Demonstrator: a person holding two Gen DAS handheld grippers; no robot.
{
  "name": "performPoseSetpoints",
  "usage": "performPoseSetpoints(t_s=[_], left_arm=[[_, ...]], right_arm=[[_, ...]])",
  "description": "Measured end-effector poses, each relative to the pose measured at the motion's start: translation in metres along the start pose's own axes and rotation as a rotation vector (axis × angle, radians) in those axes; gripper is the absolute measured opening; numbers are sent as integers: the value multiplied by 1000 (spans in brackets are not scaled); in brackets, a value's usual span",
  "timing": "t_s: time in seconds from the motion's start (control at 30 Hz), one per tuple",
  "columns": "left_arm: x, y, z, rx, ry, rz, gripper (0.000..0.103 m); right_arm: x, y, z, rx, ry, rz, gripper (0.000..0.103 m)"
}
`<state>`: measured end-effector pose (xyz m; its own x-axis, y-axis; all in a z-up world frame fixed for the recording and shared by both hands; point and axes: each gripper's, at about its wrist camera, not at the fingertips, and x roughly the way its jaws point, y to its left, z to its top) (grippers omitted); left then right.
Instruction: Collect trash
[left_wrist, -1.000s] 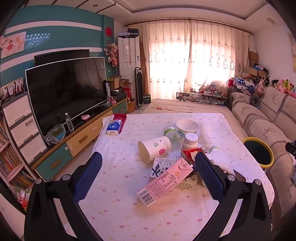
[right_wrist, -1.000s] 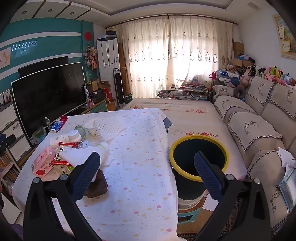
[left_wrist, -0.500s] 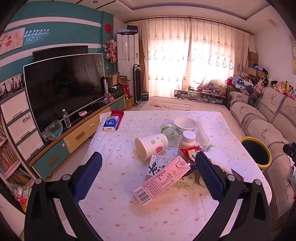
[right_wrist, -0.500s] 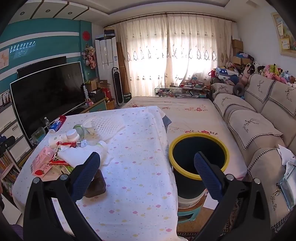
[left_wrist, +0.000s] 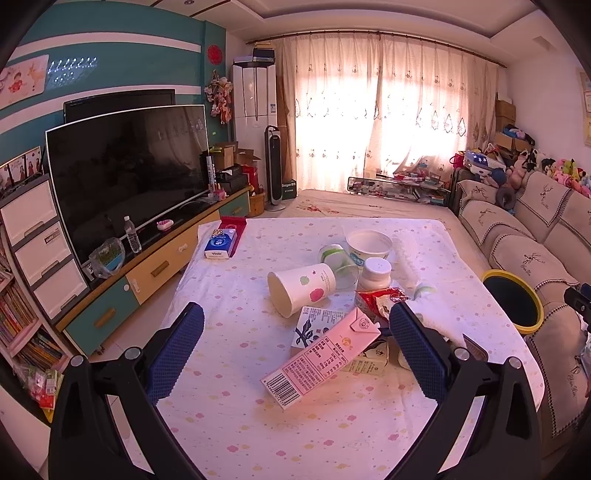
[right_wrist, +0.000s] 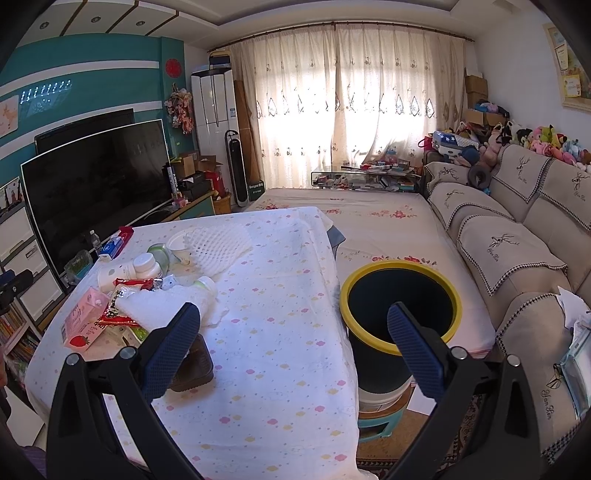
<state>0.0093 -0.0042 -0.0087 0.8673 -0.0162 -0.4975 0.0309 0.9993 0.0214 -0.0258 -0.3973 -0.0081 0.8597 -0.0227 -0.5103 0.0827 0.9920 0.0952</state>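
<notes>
While both tools gape, bin (right_wrist: 400, 291) interior dark, contents unseen.

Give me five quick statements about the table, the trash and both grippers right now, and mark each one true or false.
1. The left gripper is open and holds nothing. True.
2. The pink milk carton stands upright. False: it lies on its side on the table.
3. The paper cup lies tipped over. True.
4. The trash bin sits on the table. False: it stands beside the table, near the sofa.
5. The right gripper grips the white bottle. False: its fingers are open and empty.
</notes>
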Motion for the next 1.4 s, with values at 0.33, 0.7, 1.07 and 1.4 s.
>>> performPoseSetpoints(t_s=[0.33,0.7,1.07,1.4], left_arm=[[3,0,-2,-7,17,-17,99],[6,0,-3,-13,26,-10,99],[12,-1,-4,-12,39,-11,99],[15,-3,-6,-12,42,-9,99]], right_arm=[[4,-2,-1,12,6,2,97],[8,-6,-3,26,18,6,97],[11,-8,-5,29,27,8,97],[13,-8,-6,32,31,9,97]])
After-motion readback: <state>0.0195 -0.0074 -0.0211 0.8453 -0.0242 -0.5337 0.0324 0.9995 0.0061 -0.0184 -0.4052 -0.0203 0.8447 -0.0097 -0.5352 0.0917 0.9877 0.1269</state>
